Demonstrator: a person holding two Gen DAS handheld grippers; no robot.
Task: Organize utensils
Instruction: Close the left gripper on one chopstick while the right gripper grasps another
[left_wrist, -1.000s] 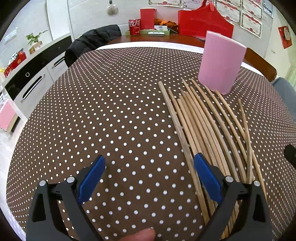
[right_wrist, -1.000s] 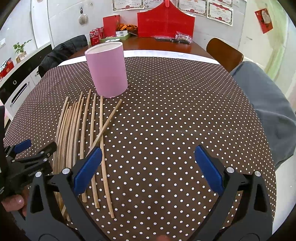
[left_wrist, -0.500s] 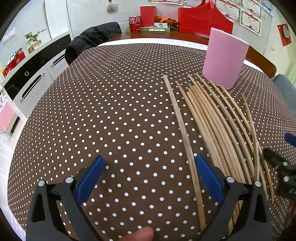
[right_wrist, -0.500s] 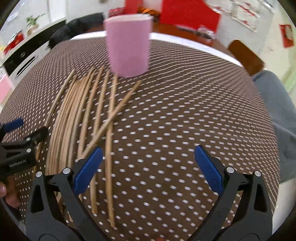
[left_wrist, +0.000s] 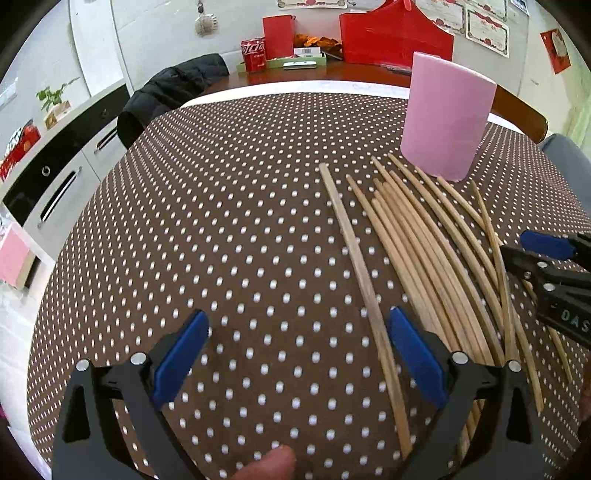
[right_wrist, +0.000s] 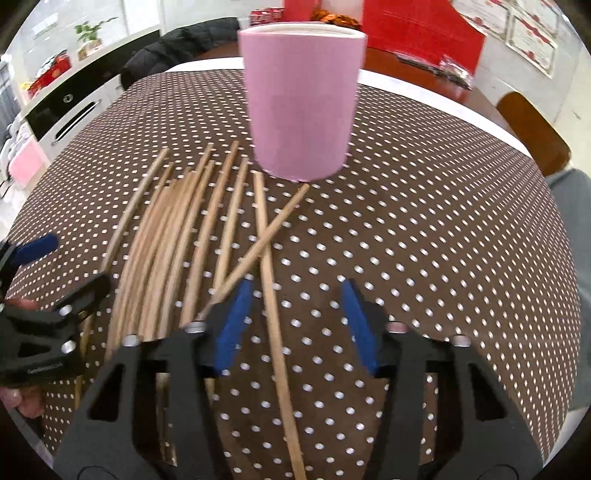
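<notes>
Right wrist view shows about a dozen wooden chopsticks (right_wrist: 173, 236) lying flat on the table (right_wrist: 424, 229), long axes running from the near edge toward one pink cup (right_wrist: 301, 99) that stands upright just beyond their far tips, with one stick crossing diagonally over another at the right of the fan. Wide bare polka-dot cloth lies open to the right of the sticks, up to the table's far rim. The right tool (right_wrist: 295, 317) is closing with one stick between its pads, while the left tool (left_wrist: 295, 354) stands wide open over the cloth, gripping nothing, just left of the bundle.
</notes>
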